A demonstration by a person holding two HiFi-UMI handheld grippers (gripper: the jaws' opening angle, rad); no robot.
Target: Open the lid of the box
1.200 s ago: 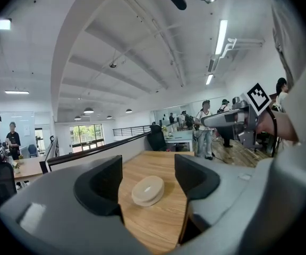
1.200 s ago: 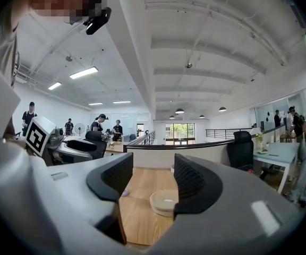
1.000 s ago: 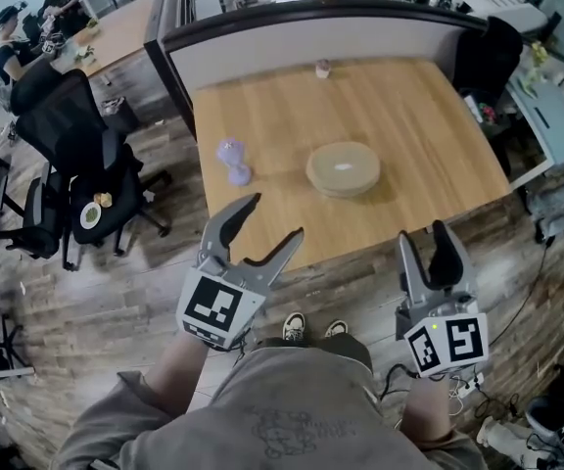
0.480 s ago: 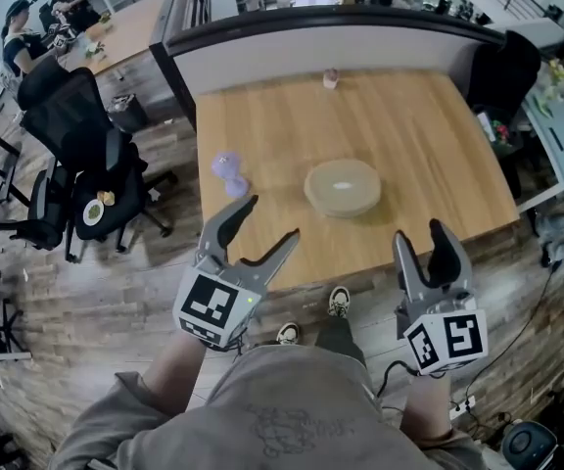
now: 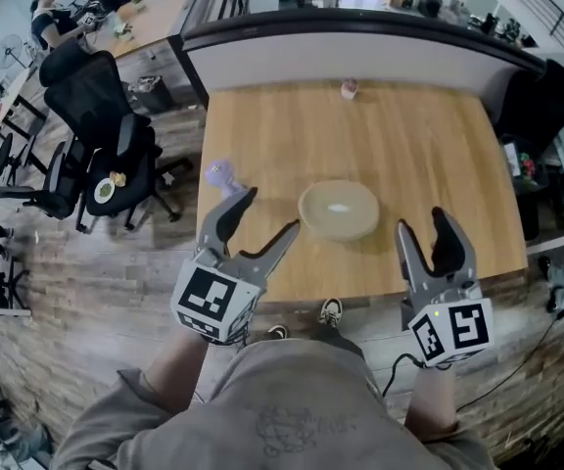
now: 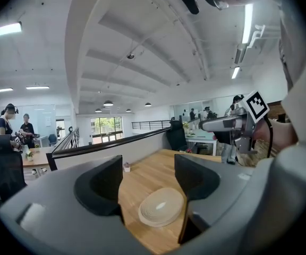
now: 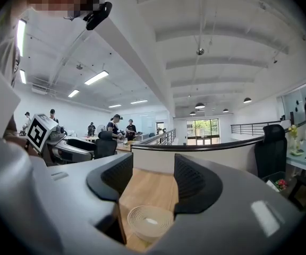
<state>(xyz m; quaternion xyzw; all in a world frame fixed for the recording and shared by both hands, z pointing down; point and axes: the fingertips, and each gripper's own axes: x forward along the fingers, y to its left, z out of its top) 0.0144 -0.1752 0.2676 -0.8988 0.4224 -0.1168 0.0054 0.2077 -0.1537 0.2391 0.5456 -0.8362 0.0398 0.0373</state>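
Box (image 5: 339,211) lies beyond left gripper (image 5: 271,213) and right gripper (image 5: 422,222); both jaws apart, empty.

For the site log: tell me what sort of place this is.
Probably an open-plan office: a wooden desk backed by a low partition, black office chairs beside it, and people at another table beyond.

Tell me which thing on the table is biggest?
The round cream box in the middle. The purple thing at the left edge and the cup at the far edge are much smaller.
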